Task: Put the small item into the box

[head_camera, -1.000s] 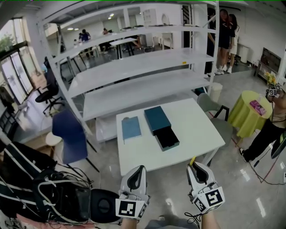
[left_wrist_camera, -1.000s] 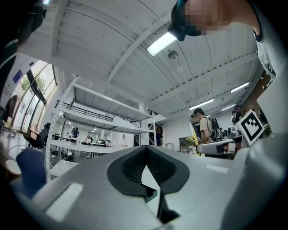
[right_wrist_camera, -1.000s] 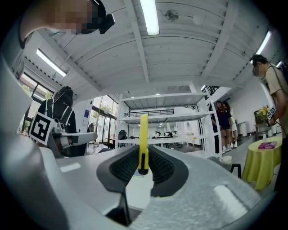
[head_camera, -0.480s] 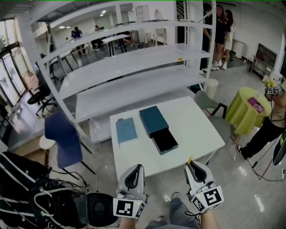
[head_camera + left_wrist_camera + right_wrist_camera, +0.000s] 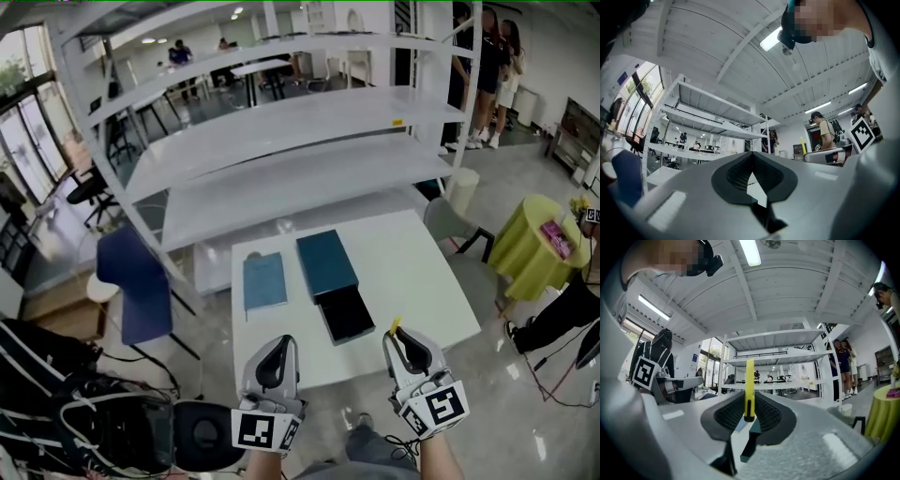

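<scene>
The right gripper [image 5: 398,336] is closed on the small yellow item [image 5: 749,387] - a slim strip with a black lower end, standing upright between the jaws. It is held just short of the white table [image 5: 422,281], near the open dark box [image 5: 347,314], whose teal lid [image 5: 327,264] lies beside a blue notebook [image 5: 264,281]. The left gripper [image 5: 279,349] is closed on nothing.

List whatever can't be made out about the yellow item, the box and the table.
1. Yellow item: its lower end sits between the right gripper's fingers. The head view shows only a tip, too small to identify.
2. Box: its inside is dark and too small in the head view to tell if it's empty.
3. Table: in the head view, parts of the near edge are covered by the left gripper and the right gripper.
</scene>
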